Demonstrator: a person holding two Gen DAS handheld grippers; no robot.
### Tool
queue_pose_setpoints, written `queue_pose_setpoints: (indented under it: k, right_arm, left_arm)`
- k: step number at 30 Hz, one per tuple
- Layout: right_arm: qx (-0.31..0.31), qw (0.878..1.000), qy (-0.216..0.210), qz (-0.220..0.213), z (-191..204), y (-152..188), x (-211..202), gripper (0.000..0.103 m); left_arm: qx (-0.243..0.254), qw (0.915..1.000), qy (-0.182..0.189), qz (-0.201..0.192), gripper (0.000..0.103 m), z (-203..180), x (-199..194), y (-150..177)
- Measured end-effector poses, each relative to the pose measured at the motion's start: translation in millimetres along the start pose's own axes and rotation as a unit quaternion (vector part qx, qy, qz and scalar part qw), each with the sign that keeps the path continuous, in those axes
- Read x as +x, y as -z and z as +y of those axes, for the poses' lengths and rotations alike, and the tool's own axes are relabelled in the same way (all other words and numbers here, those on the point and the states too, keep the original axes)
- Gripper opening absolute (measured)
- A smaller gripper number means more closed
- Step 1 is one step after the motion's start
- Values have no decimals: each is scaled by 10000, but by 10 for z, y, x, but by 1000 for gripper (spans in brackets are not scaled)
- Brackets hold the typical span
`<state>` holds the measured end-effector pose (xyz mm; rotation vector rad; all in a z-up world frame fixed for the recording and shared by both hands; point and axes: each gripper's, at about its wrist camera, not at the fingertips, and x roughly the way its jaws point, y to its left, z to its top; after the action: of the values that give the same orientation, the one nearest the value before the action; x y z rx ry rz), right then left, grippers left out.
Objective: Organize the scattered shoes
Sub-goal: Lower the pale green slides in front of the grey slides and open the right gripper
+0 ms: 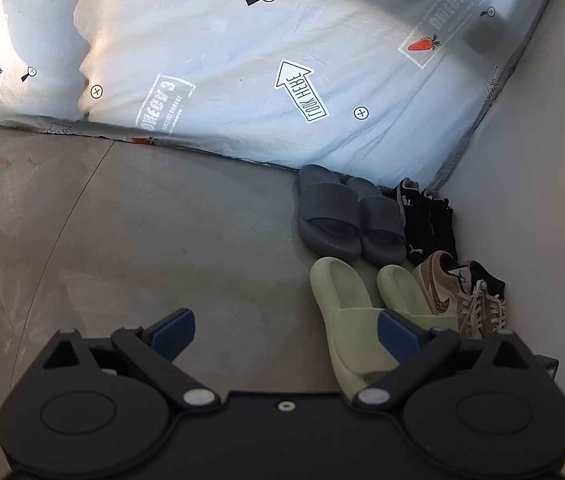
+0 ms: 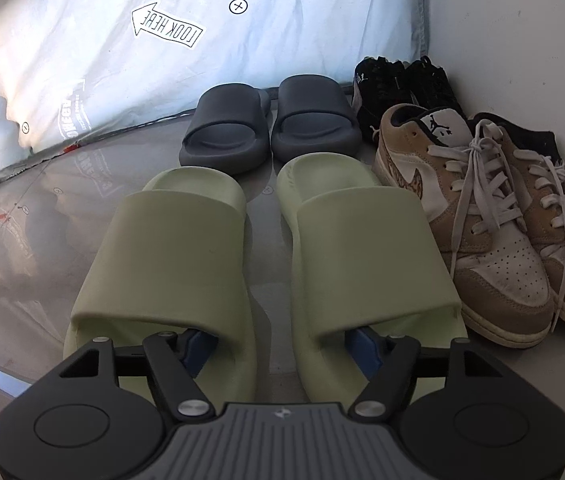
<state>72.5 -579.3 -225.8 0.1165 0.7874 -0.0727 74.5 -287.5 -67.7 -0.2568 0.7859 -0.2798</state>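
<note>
Four pairs of shoes stand in two rows in a floor corner. In the right wrist view the pale green slides [image 2: 170,256] lie side by side right in front. Behind them are dark grey slides [image 2: 226,128]. Tan and white laced sneakers [image 2: 462,200] stand to the right, with black sneakers [image 2: 402,84] behind those. My right gripper [image 2: 282,346] is open, and each blue fingertip [image 2: 198,344] sits under the strap of a different green slide. My left gripper [image 1: 286,330] is open and empty over bare floor, left of the green slides [image 1: 350,320].
A mattress in a light printed sheet [image 1: 222,60] lies on the floor behind the shoes. A white wall [image 1: 542,160] closes off the right side. Glossy grey floor [image 1: 142,220] stretches away to the left of the shoes.
</note>
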Motion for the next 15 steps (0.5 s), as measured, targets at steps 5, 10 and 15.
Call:
queue_pose_setpoints:
  k: [5,10,15]
  right_arm:
    - [-338,9968,536,-484,80,311,24,91]
    - [-258,9940,812,-684,69,416,-58,93]
    - [-88,9941,871,-644,84,503,-151,93]
  left_arm:
    - [-16,10000,-27,2,99,25,-5,14]
    - [-65,10000,-17,46,99,45,23,23]
    - [-20,10000,6,29,99,25,42,16]
